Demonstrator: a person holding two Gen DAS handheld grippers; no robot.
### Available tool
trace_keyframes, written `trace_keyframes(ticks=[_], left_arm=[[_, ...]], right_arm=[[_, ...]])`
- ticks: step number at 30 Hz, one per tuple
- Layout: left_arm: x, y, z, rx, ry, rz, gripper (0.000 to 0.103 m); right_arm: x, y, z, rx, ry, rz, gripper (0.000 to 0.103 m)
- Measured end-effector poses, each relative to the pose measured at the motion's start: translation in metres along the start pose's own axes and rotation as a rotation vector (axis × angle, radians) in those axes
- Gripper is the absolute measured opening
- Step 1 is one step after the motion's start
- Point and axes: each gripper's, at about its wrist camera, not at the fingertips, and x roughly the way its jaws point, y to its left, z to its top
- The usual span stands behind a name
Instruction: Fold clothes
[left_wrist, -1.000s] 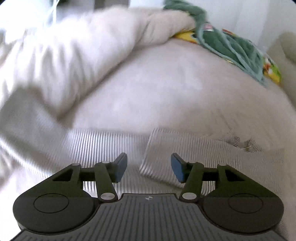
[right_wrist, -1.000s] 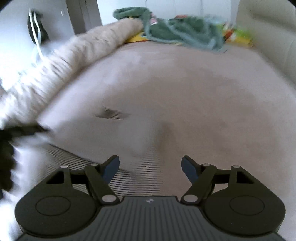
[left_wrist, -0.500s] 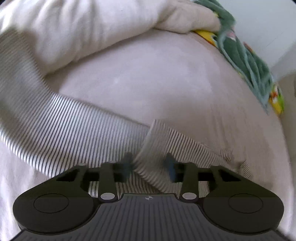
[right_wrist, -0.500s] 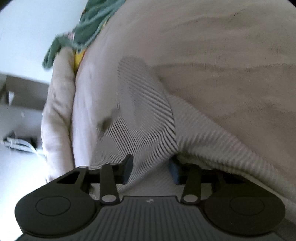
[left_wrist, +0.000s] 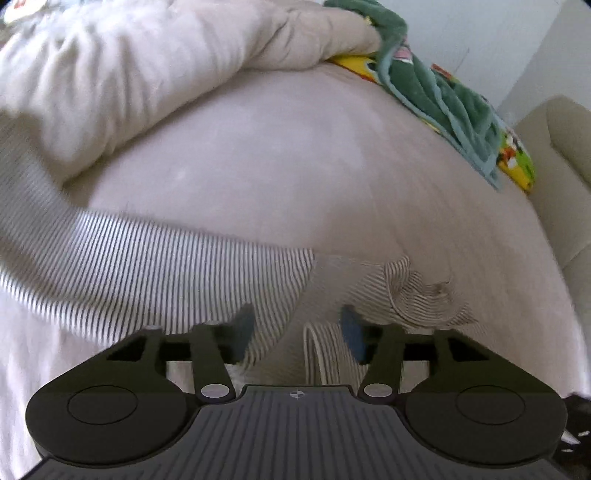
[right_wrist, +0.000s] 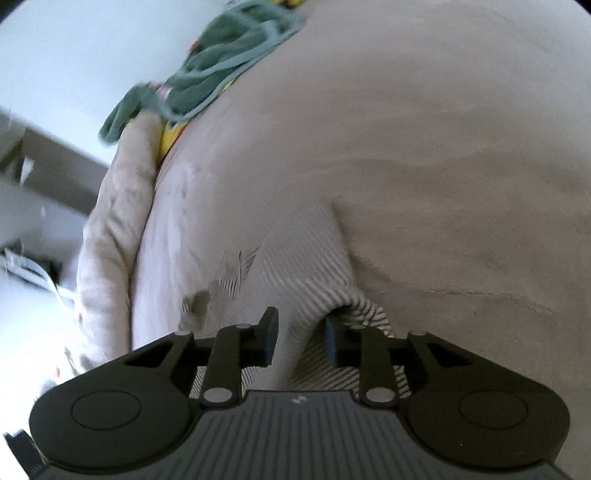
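A grey-and-white striped garment lies on the beige bed sheet, with a sleeve running off to the left. Its gathered part with a drawstring lies right of my left gripper. My left gripper has its jaws apart over a fold of the stripes, with white cords between them. In the right wrist view, my right gripper has its jaws narrowed on a raised fold of the same striped garment.
A bunched beige duvet lies along the far left of the bed, also in the right wrist view. A green blanket over a yellow printed cloth lies at the far end. A cream headboard stands at right.
Both grippers came down onto the striped garment. The right gripper's jaws narrowed onto a fold of it. The left gripper's jaws narrowed half a second ago and now stand wider apart.
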Motion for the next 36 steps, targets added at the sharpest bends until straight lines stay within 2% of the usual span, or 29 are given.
trace_keyframes(ticks=[5,6,9,10,12,14,15,17,18,20,22,23,24,25,26,27,28,31,34,36], left_arm=[[0.003,0.012,-0.028,-0.208,0.21,-0.167,0.065],[0.006,0.009,-0.033,-0.229,0.225,-0.18,0.073],[0.012,-0.002,-0.044,-0.265,0.255,-0.196,0.074],[0.014,-0.006,-0.047,-0.276,0.263,-0.2,0.074],[0.003,-0.015,-0.05,-0.277,0.246,-0.225,0.073],[-0.013,-0.026,-0.052,-0.232,0.213,-0.273,0.076],[-0.019,-0.029,-0.055,-0.222,0.208,-0.301,0.081],[-0.011,-0.034,-0.061,-0.252,0.228,-0.367,0.088],[-0.004,-0.033,-0.065,-0.262,0.24,-0.374,0.088],[0.012,-0.027,-0.067,-0.225,0.24,-0.243,0.083],[0.015,-0.009,-0.067,-0.185,0.205,-0.105,0.07],[0.014,0.003,-0.068,-0.203,0.204,-0.102,0.061],[0.011,0.012,-0.066,-0.239,0.209,-0.119,0.062],[0.007,0.019,-0.064,-0.274,0.213,-0.13,0.065],[0.004,0.017,-0.063,-0.277,0.21,-0.149,0.079],[0.002,0.011,-0.062,-0.265,0.205,-0.172,0.087],[0.0,0.005,-0.062,-0.252,0.199,-0.194,0.089],[0.022,-0.014,-0.075,-0.334,0.276,-0.262,0.091],[0.048,-0.027,-0.087,-0.392,0.283,-0.199,0.089],[0.055,-0.028,-0.087,-0.458,0.226,-0.165,0.088]], right_arm=[[-0.008,-0.001,-0.014,-0.087,0.032,-0.035,0.03],[-0.012,-0.001,-0.016,-0.107,0.031,-0.043,0.03],[-0.026,0.006,-0.016,-0.221,0.028,-0.066,0.03],[-0.032,0.01,-0.015,-0.279,0.024,-0.075,0.03],[-0.047,0.029,-0.018,-0.506,-0.002,-0.117,0.032],[-0.054,0.044,-0.026,-0.755,-0.039,-0.179,0.042],[-0.055,0.051,-0.032,-0.881,-0.056,-0.215,0.045],[-0.045,0.053,-0.037,-0.979,-0.04,-0.241,0.045],[-0.04,0.054,-0.039,-1.022,-0.03,-0.253,0.045],[-0.029,0.055,-0.042,-1.08,-0.01,-0.264,0.045],[-0.024,0.056,-0.043,-1.093,-0.012,-0.262,0.045],[-0.023,0.056,-0.043,-1.094,-0.013,-0.258,0.045],[-0.023,0.055,-0.044,-1.095,-0.015,-0.253,0.045],[-0.022,0.054,-0.044,-1.097,-0.013,-0.248,0.045],[-0.02,0.052,-0.045,-1.107,-0.01,-0.249,0.045],[-0.018,0.051,-0.046,-1.125,-0.007,-0.253,0.045],[-0.016,0.05,-0.048,-1.154,-0.007,-0.259,0.045],[-0.012,0.049,-0.053,-1.245,-0.008,-0.272,0.045],[-0.008,0.05,-0.05,-1.282,-0.027,-0.274,0.045],[-0.003,0.052,-0.047,-1.283,-0.036,-0.265,0.045]])
